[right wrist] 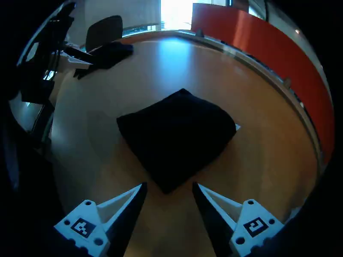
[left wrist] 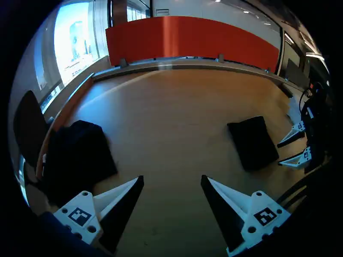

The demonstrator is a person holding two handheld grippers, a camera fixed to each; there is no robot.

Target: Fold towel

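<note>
- The left gripper (left wrist: 171, 179) hangs over the bare wooden table (left wrist: 171, 111), its two fingers spread wide with nothing between them.
- The right gripper (right wrist: 169, 186) also has its fingers spread apart and pinches nothing.
- In the right gripper view, the towel (right wrist: 178, 135) lies flat on the table as a dark, folded, roughly square bundle. Its near corner points into the gap between that gripper's fingertips, and I cannot tell whether they touch it.
- In the left gripper view, the same towel (left wrist: 253, 143) sits off to the right, with the right gripper's white fingers just beside its far edge.
- A second heap of dark cloth (left wrist: 79, 158) rests near the table's left edge, well apart from the folded towel and close to the left gripper's left finger.
- A dark chair (left wrist: 28, 128) stands just beyond that edge.
- A long orange partition (left wrist: 193, 38) runs along the back of the table, with bright windows (left wrist: 75, 38) to its left.
</note>
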